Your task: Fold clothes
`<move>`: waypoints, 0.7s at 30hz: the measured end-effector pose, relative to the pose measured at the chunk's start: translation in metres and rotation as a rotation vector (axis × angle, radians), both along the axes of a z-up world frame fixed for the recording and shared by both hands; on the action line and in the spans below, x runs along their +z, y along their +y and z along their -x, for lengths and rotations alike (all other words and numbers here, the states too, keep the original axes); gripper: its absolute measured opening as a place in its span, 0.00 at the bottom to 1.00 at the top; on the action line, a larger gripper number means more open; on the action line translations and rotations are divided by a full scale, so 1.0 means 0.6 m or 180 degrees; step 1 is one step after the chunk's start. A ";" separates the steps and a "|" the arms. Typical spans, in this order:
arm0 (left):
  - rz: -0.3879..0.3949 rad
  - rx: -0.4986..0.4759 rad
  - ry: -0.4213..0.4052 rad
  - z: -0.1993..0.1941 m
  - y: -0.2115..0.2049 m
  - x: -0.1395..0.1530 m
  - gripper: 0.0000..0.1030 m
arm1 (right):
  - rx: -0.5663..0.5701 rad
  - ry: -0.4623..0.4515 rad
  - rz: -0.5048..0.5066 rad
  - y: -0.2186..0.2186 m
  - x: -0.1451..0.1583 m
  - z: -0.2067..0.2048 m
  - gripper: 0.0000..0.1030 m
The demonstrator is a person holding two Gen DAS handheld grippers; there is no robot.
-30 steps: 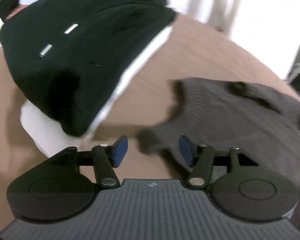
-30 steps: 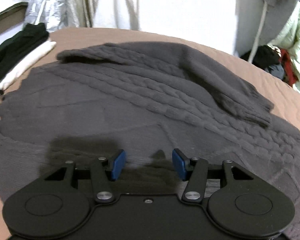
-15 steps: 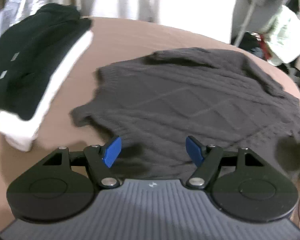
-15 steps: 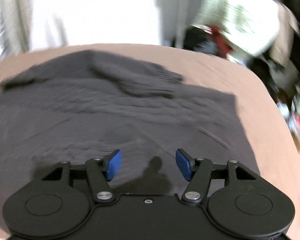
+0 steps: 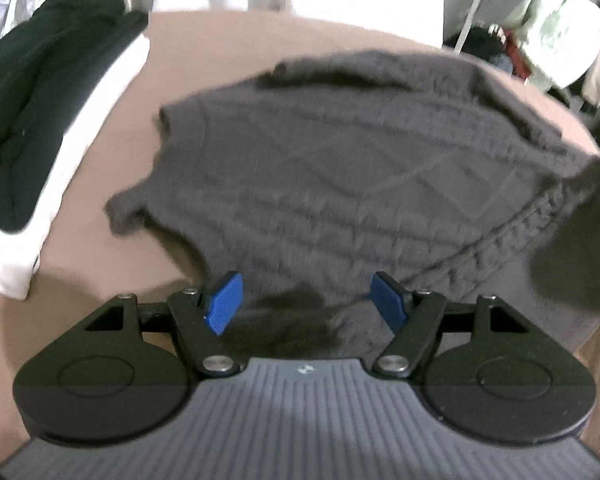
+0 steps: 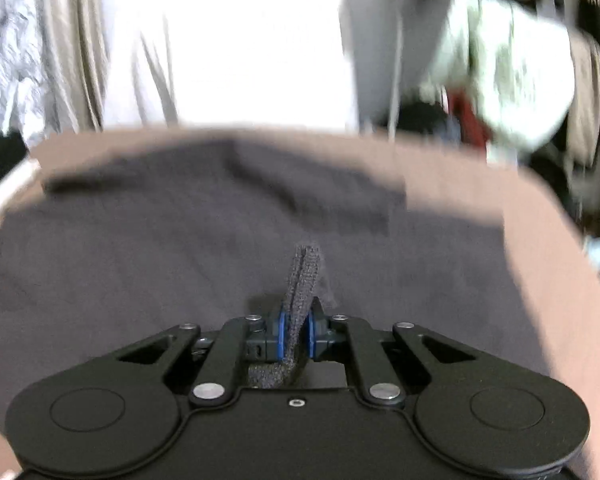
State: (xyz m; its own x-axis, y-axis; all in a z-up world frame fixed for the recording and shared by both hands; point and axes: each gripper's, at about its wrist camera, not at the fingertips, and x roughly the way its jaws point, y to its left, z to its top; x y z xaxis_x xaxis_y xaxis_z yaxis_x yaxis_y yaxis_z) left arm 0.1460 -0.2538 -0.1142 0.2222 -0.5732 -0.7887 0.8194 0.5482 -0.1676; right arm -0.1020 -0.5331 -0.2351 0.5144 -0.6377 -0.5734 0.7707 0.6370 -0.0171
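A dark grey cable-knit sweater (image 5: pixel 340 168) lies spread flat on the brown surface (image 5: pixel 220 48), with one sleeve folded across its far part. The left tool (image 5: pixel 306 306) hovers over the near edge of the sweater, its blue pads spread wide with nothing pinched between them; only knit fabric shows below the gap. The right tool (image 6: pixel 296 338) has its pads pressed together on a fold of the sweater's (image 6: pixel 180 248) near edge, and a narrow ridge of knit stands up out of the pinch. To the left of the sweater, apart from it, a stack of folded clothes (image 5: pixel 40 120) rests on the surface, black on top and white beneath. Hanging garments (image 6: pixel 500 68) fill the blurred background.
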 end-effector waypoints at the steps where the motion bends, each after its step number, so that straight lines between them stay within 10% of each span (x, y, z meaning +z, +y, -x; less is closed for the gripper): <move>1: 0.0091 0.0037 0.0104 -0.006 0.003 0.001 0.69 | -0.0003 -0.0078 0.0121 -0.003 0.029 -0.006 0.11; 7: 0.0257 0.0176 0.0423 -0.038 -0.002 -0.011 0.69 | -0.0408 -0.0123 0.0489 -0.083 0.110 -0.025 0.11; 15: 0.0020 0.0316 0.0456 -0.066 -0.020 -0.049 0.69 | -0.1049 0.0917 -0.0167 -0.187 -0.064 -0.035 0.26; 21: 0.0373 0.0573 0.0177 -0.098 -0.007 -0.028 0.71 | -0.0843 0.0683 -0.0015 -0.106 -0.048 -0.031 0.44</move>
